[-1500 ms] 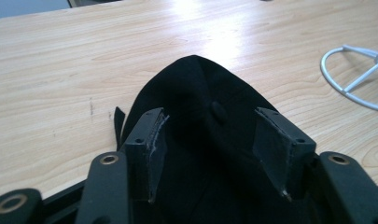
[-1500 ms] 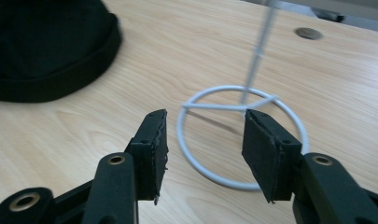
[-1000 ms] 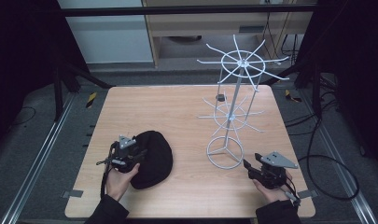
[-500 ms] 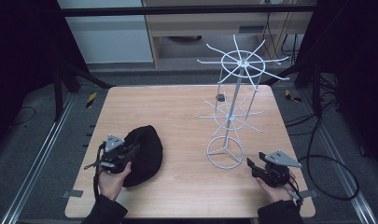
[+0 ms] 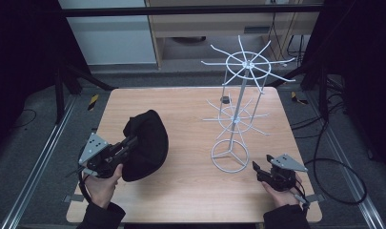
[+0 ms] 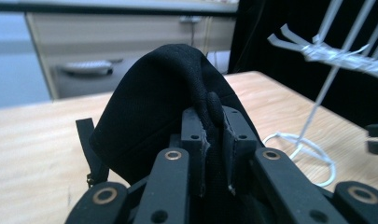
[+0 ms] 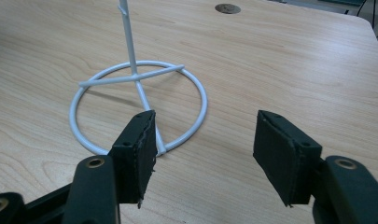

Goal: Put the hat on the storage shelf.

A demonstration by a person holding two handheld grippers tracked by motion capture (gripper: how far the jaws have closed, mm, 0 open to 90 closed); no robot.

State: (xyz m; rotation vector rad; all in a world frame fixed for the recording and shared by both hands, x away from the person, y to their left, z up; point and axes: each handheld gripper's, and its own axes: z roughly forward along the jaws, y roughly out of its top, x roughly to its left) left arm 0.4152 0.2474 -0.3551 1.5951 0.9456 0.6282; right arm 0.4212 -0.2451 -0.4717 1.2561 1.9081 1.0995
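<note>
A black fabric cap is raised off the wooden table at the front left, tilted on edge. My left gripper is shut on a fold of its rim; in the left gripper view the pads pinch the cloth of the cap. A white wire display rack stands right of centre. My right gripper sits low at the front right, just short of the rack's ring base. Its jaws have just been opening and hold nothing.
A small dark round disc lies on the table behind the rack. The rack's wire arms spread wide at two heights. Bare table lies between the cap and the rack base. Cables run on the floor at the right.
The left gripper has shut on the cap and lifted it up and to the left, so the cap now stands tilted. The right gripper's jaws stand wider; the hand stayed in place.
</note>
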